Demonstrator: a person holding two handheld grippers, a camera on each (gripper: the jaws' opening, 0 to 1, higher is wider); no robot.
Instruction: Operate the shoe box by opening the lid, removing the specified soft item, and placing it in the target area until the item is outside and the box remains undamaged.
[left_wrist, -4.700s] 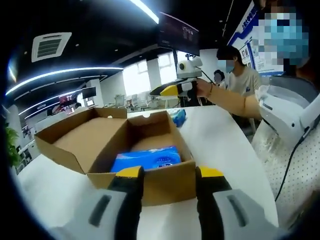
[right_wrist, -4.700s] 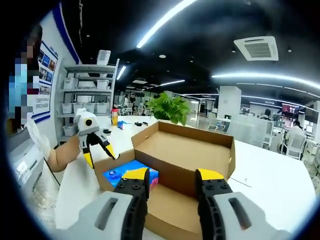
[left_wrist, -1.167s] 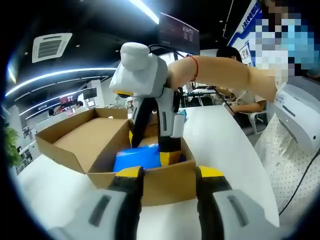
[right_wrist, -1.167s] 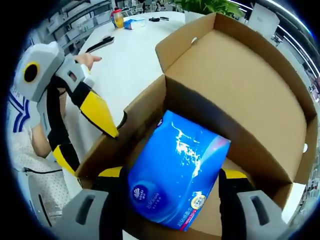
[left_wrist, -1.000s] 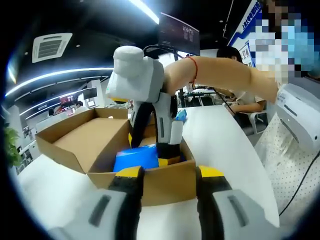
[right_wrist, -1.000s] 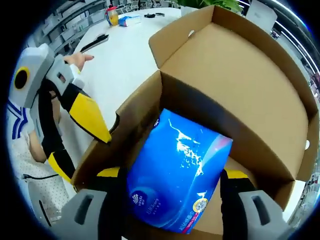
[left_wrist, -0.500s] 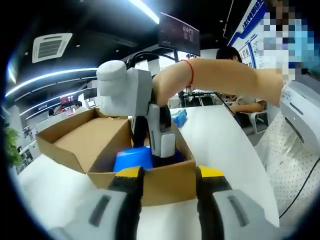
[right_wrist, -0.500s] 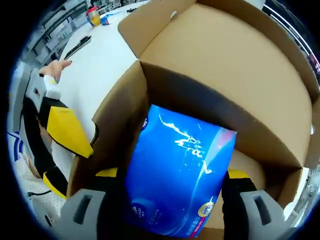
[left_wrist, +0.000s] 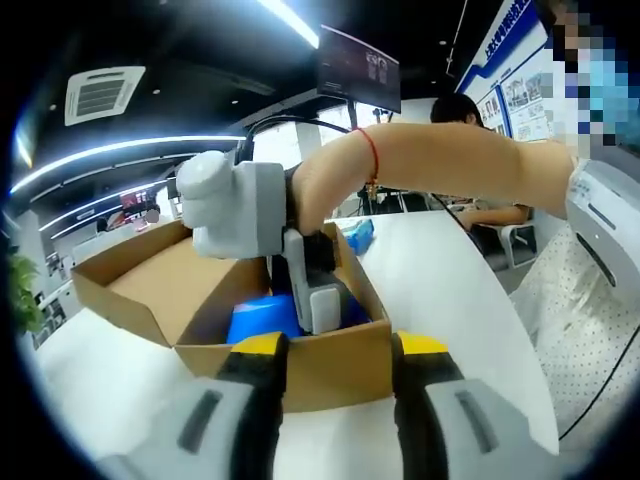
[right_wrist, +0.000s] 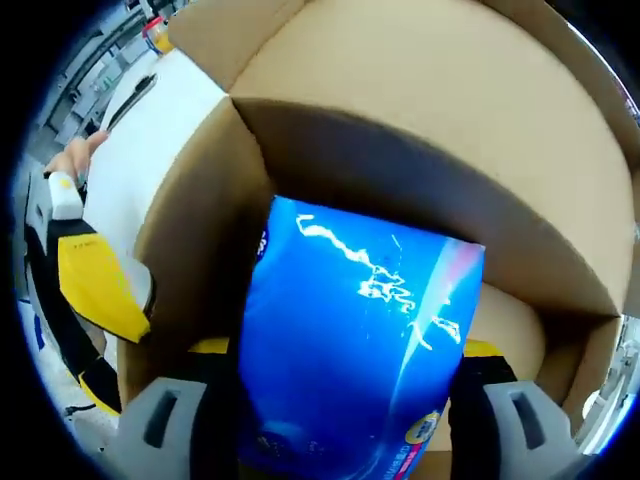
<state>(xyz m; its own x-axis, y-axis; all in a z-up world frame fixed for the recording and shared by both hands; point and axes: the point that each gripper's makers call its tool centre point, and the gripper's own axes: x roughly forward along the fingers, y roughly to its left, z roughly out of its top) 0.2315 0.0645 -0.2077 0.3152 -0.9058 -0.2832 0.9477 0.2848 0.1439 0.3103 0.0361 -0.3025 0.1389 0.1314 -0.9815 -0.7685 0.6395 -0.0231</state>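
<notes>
Shoe box sits open on the white table, lid folded back on far side. Blue soft pack lies inside the box, near the front wall. Right gripper is down in the box w/ jaws spread, one each side of the pack, not closed on it. Left gripper is at the box's near wall, jaws apart, one either side of the wall. Risks: right jaw snags or crushes the cardboard side wall; a shallow pinch on slick wrap lets the pack slip.
</notes>
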